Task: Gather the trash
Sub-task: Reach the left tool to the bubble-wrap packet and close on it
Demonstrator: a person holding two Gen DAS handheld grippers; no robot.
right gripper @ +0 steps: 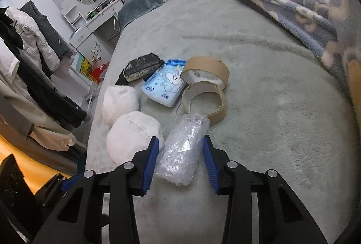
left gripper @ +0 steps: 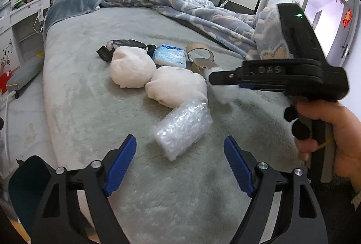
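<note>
On the grey bed [left gripper: 85,97] lie two white stuffing wads [left gripper: 133,68], a blue tissue pack [left gripper: 170,55], torn cardboard tape rings [left gripper: 198,51] and a black box [left gripper: 126,43]. My right gripper [right gripper: 180,138] is shut on a clear bubble-wrap roll [right gripper: 180,153], a blue pad on each side of it. In the left wrist view the right gripper [left gripper: 211,78] reaches in from the right beside the rings, with blurred wrap at its tips. My left gripper [left gripper: 180,138] is open, and another bubble-wrap roll [left gripper: 182,128] lies just ahead of its fingertips, untouched.
A rumpled blue blanket [left gripper: 203,9] covers the bed's far right side, and a grey pillow [left gripper: 72,4] lies by the headboard. A white dresser [left gripper: 24,9] and hanging clothes [right gripper: 33,59] stand off the bed's left edge. A hand [left gripper: 334,131] holds the right gripper.
</note>
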